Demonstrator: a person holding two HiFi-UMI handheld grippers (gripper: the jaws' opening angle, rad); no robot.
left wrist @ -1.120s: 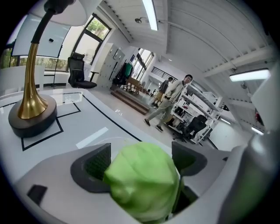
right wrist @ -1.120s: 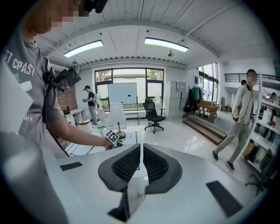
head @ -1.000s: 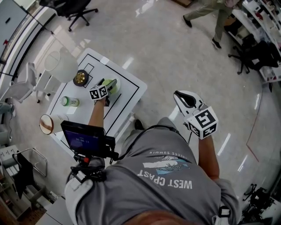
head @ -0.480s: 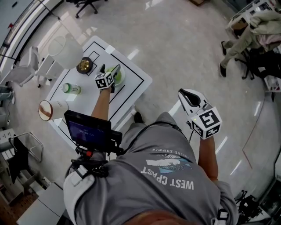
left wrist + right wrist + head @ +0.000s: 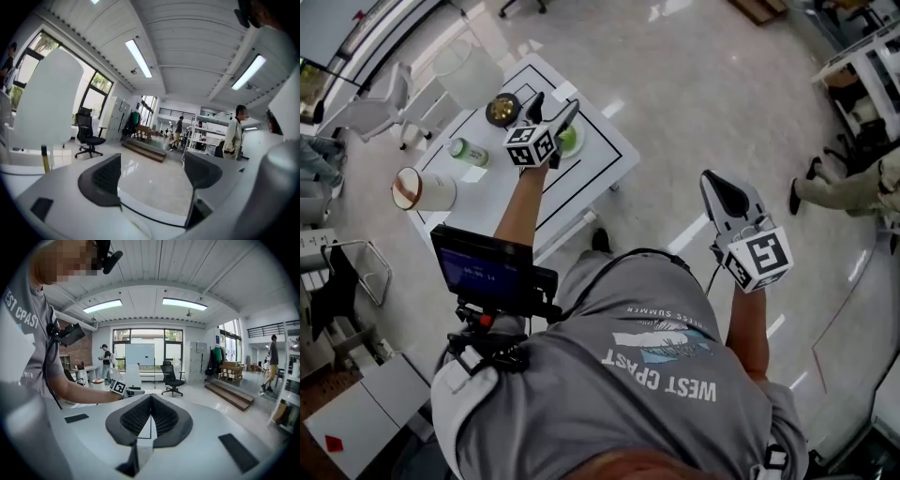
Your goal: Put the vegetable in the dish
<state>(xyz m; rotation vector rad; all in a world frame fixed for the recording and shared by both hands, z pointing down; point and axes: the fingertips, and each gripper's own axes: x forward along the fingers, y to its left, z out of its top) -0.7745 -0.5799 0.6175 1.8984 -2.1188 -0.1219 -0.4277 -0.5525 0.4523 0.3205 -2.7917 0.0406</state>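
Just beside the green vegetable (image 5: 570,141), probably light, bruisable and best pinched gently mid-body, the left gripper (image 5: 554,105) gapes empty, while the right gripper (image 5: 717,187), well apart from it, is clenched on nothing.

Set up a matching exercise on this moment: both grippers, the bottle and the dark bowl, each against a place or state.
1. left gripper
2. right gripper
3. bottle
4. dark bowl

A. jaws together, out over the floor
B. lying on the table, green end
C. jaws apart, nothing between them, above the table
D. gold inside, standing on the table

Pairs: 1-C, 2-A, 3-B, 4-D
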